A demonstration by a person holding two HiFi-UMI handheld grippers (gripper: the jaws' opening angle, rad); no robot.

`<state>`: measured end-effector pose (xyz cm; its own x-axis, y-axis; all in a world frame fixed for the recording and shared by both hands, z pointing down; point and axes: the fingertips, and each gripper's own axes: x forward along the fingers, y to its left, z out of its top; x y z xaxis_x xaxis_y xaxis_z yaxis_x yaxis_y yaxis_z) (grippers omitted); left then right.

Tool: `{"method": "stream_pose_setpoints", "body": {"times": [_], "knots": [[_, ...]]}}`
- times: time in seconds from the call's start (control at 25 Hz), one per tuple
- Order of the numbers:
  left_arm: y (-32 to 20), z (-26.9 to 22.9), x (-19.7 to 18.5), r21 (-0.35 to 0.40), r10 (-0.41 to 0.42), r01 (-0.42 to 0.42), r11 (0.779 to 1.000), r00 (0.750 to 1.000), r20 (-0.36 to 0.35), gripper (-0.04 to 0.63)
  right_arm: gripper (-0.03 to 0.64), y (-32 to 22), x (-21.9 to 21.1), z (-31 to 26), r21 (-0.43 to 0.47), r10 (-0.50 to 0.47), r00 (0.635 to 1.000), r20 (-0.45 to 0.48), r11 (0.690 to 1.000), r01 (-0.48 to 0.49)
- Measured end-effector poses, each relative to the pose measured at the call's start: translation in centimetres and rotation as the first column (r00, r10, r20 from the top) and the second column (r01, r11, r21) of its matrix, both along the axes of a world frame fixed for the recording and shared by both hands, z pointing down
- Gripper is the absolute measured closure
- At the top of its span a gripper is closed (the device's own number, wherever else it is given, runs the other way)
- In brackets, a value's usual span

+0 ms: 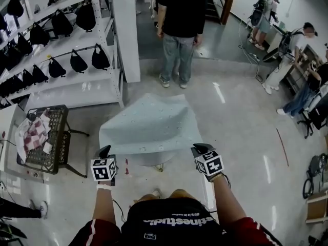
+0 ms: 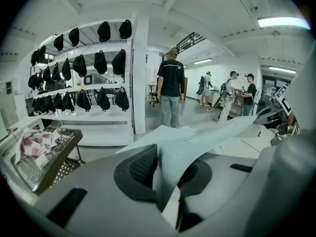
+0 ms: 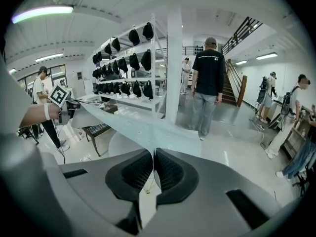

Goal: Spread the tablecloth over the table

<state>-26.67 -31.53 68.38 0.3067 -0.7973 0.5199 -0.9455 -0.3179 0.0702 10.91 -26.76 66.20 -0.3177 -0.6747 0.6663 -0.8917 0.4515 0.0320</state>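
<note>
The left gripper (image 1: 104, 151) and right gripper (image 1: 201, 148) are clamping their jaws on the tablecloth's (image 1: 148, 124) 2 near corners, holding it above the counter (image 1: 147, 161), with an even lowering onto the counter likely coming next.

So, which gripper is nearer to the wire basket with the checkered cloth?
Left. In the head view the left gripper holds one near corner of the tablecloth, beside the wire basket; the right gripper holds the other near corner, on the cloth's far side.
</note>
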Motion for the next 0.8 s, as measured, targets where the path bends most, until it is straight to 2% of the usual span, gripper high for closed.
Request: {"method": "stream_pose_setpoints", "body": {"times": [0.12, 0.28, 0.4, 0.64, 0.8], "knots": [[0.6, 0.3, -0.5, -0.019, -0.031, 0.032, 0.999, 0.999, 0.019, 0.502, 0.583, -0.3, -0.2, -0.6, -0.005, -0.003, 1.0, 0.028, 1.0, 0.003], [1.6, 1.2, -1.2, -0.058, -0.038, 0.043, 0.997, 0.996, 0.086, 0.428, 0.588, -1.0, -0.6, -0.8, -0.024, 0.023, 0.996, 0.092, 1.0, -0.021], [3.3, 2.2, -1.3, -0.09, -0.039, 0.051, 0.995, 0.99, 0.136, 0.419, 0.588, -1.1, -0.6, -0.7, -0.039, 0.042, 0.993, 0.112, 0.999, -0.038], [6.3, 3.5, -2.2, -0.135, -0.07, 0.088, 0.987, 0.988, 0.136, 0.412, 0.588, -1.3, -0.6, -0.4, -0.04, 0.076, 0.988, 0.136, 0.997, -0.071], [7.8, 3.2, -3.4, -0.122, -0.094, 0.109, 0.986, 0.988, 0.122, 0.399, 0.588, -1.2, -1.1, -0.1, -0.047, 0.09, 0.983, 0.16, 0.995, -0.083]]}}
